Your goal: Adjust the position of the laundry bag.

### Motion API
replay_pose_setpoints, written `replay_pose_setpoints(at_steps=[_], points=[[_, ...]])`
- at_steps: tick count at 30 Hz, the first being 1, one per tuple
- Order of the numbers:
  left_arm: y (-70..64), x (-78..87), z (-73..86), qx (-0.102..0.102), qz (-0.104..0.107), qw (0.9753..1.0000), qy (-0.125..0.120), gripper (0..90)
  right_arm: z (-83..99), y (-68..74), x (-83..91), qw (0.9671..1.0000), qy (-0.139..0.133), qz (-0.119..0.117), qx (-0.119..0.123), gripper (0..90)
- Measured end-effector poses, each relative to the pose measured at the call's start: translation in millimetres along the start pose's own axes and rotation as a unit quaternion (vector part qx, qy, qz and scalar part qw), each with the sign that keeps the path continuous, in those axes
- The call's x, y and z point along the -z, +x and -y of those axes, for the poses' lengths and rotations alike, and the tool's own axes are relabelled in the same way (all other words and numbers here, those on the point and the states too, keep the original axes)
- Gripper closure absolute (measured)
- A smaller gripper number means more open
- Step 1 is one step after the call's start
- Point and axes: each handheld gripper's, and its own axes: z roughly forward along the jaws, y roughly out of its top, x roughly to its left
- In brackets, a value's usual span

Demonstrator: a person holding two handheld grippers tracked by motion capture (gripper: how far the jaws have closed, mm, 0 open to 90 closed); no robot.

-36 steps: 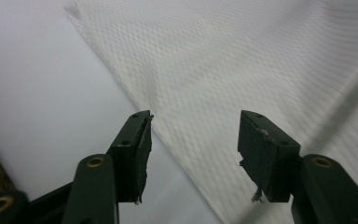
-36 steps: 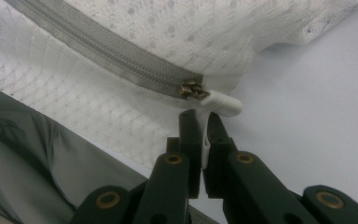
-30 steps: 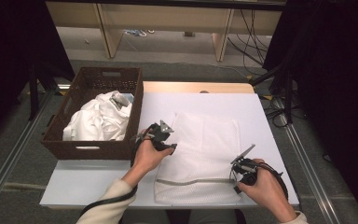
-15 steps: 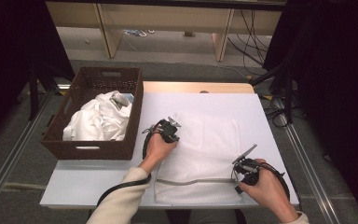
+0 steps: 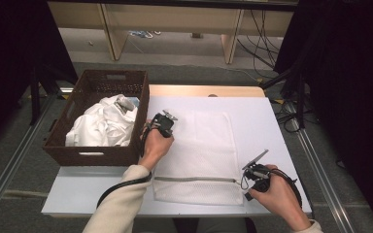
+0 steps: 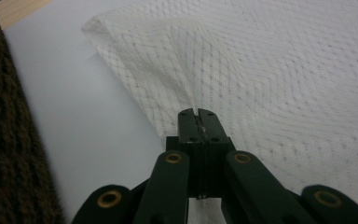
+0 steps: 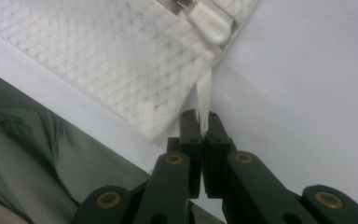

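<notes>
My left gripper [image 6: 198, 113] has its jaws pressed together on a pinch of the white mesh laundry bag [image 6: 270, 70], the net rising in a small ridge that runs from the tips toward 12 o'clock; in the high view this gripper [image 5: 169, 116] sits at the bag's far left edge, at about 10 o'clock from the bag's middle. My right gripper [image 7: 204, 122] is clamped on a thin white ribbon tab [image 7: 205, 95] that comes off the bag's corner just below the zipper pull [image 7: 209, 24], which lies at 12 o'clock from the tips. In the high view the right gripper [image 5: 249, 170] holds at the near right corner, at about 4 o'clock from the bag's middle, beside the end of the grey zipper line [image 5: 194, 179]. The bag [image 5: 199, 145] lies flat on the white table top [image 5: 267, 121], zipper side toward me. At 9 o'clock from the left gripper, just beside it, stands a dark wicker basket [image 5: 97, 155] holding crumpled white cloth [image 5: 102, 127].
</notes>
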Motion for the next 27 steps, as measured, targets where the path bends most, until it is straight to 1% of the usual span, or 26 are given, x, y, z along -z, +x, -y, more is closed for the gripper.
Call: replay_pose_setpoints(at_steps=[1,2,4,5,6,7,8,9,10,11,12,13,14,15,16,17,18,19,20,21,22,23,24,25,26,27], points=[[0.3,-0.5,0.8,0.000,-0.005,1.0000,0.001,88.2,-0.2,0.3,-0.4,1.0000,-0.001,0.000,-0.001,89.6],[2.3,-0.7,1.0,-0.015,-0.010,0.9998,0.003,87.5,-0.2,0.5,-0.4,1.0000,-0.002,0.000,-0.001,89.6],[0.4,-2.6,4.2,-0.003,-0.014,0.9999,0.008,85.1,0.1,0.5,-0.2,1.0000,-0.001,-0.001,-0.001,89.4],[0.5,-2.6,5.4,-0.006,-0.017,0.9998,0.013,82.7,0.3,0.2,0.2,1.0000,-0.004,-0.002,0.000,88.9],[1.5,-2.3,6.7,-0.011,-0.021,0.9996,0.016,81.0,0.4,0.7,1.0,0.9999,-0.007,-0.004,-0.008,88.1],[1.1,-2.5,8.5,-0.001,-0.025,0.9996,0.011,78.5,0.3,-0.2,2.4,0.9999,-0.010,-0.005,-0.003,87.9],[2.9,-1.2,9.6,-0.007,-0.026,0.9996,0.009,75.3,0.4,-1.1,2.7,0.9998,-0.019,-0.005,0.001,87.6],[3.7,0.1,11.1,-0.004,-0.023,0.9997,0.008,71.5,0.5,-4.0,2.3,0.9991,-0.038,-0.003,0.017,86.8],[4.2,2.6,12.7,-0.003,-0.023,0.9997,0.004,67.3,1.0,-2.7,4.3,0.9993,-0.037,-0.002,0.001,85.3],[4.4,6.2,14.3,-0.009,-0.024,0.9997,-0.002,63.3,1.0,-1.7,6.8,0.9993,-0.034,-0.008,-0.011,83.6],[1.2,10.4,16.8,0.010,-0.016,0.9998,-0.004,59.3,0.9,-2.3,9.1,0.9993,-0.032,-0.011,-0.016,82.1],[0.7,14.8,18.2,0.009,-0.009,0.9999,-0.007,55.4,0.8,-4.8,9.6,0.9989,-0.046,-0.010,-0.009,80.3],[-1.6,23.9,21.7,0.009,-0.003,0.9998,-0.018,53.0,0.9,-4.9,10.8,0.9987,-0.049,-0.011,-0.015,78.4],[-4.0,32.3,24.9,0.005,0.000,0.9997,-0.025,50.3,0.4,-5.0,11.1,0.9983,-0.049,-0.013,-0.027,76.6],[-6.6,41.0,28.7,-0.008,0.002,0.9994,-0.034,48.4,0.7,-6.0,11.4,0.9982,-0.053,-0.009,-0.027,76.1],[-9.8,50.5,33.2,-0.016,0.010,0.9992,-0.036,46.9,0.7,-8.4,10.9,0.9980,-0.059,-0.012,-0.021,75.5],[-12.5,59.9,38.1,-0.023,0.017,0.9988,-0.040,46.2,0.2,-9.9,11.3,0.9979,-0.061,-0.009,-0.020,75.0],[-15.4,69.1,44.3,-0.029,0.024,0.9980,-0.051,45.8,-0.4,-8.8,11.0,0.9979,-0.056,-0.013,-0.031,74.1],[-20.2,79.4,51.6,-0.021,0.044,0.9976,-0.049,45.5,-1.0,-8.6,11.5,0.9977,-0.055,-0.015,-0.036,74.0],[-23.4,88.4,58.9,-0.023,0.054,0.9963,-0.063,45.1,-0.9,-8.1,12.5,0.9975,-0.053,-0.019,-0.043,73.8],[-25.4,98.3,66.8,-0.030,0.060,0.9952,-0.071,44.1,-0.7,-11.7,11.3,0.9973,-0.068,-0.013,-0.025,73.4],[-27.0,105.3,73.2,-0.034,0.067,0.9940,-0.080,41.6,-1.3,-11.5,11.6,0.9971,-0.066,-0.015,-0.033,72.7],[-28.3,114.6,82.2,-0.036,0.079,0.9927,-0.084,38.8,-1.3,-12.2,12.2,0.9969,-0.068,-0.015,-0.035,72.2],[-30.2,123.1,94.2,-0.033,0.081,0.9913,-0.099,33.4,-1.4,-12.9,13.8,0.9966,-0.073,-0.018,-0.035,71.4],[-31.3,131.7,103.5,-0.039,0.073,0.9915,-0.100,29.5,-1.4,-13.0,16.1,0.9961,-0.073,-0.019,-0.045,70.1],[-30.7,137.5,112.1,-0.047,0.066,0.9900,-0.116,29.2,-2.0,-12.1,18.1,0.9957,-0.067,-0.021,-0.060,68.2]])
